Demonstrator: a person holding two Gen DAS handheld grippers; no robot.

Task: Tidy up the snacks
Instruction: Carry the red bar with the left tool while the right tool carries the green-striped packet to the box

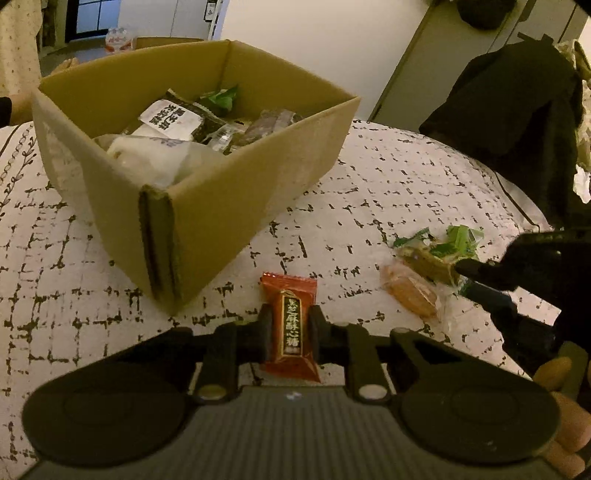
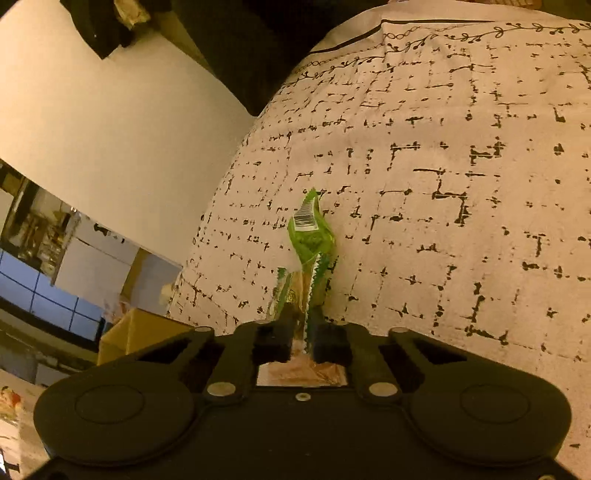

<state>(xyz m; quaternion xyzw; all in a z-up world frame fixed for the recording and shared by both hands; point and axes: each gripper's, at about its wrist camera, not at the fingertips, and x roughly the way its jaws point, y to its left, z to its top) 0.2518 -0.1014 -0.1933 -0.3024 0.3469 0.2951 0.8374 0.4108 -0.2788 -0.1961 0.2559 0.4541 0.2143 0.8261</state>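
Warm dim light; white wall (image 1: 295, 44), dark window (image 1: 92, 16), perhaps a dark coat (image 1: 517, 103) hanging.

Dim, warm yellowish indoor light, fisheye bending at edges, slight blur.

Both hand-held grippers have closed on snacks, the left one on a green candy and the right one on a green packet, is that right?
Not quite. In the left wrist view the left hand-held gripper is closed on a red candy, not a green one. The right hand-held gripper does pinch a green packet.

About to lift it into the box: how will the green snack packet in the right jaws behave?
The green snack packet looks thin and crinkly, so it will probably flop or swing. Held by one edge of glossy film, it might slip. It seems light; the orange packet beside it may shift.
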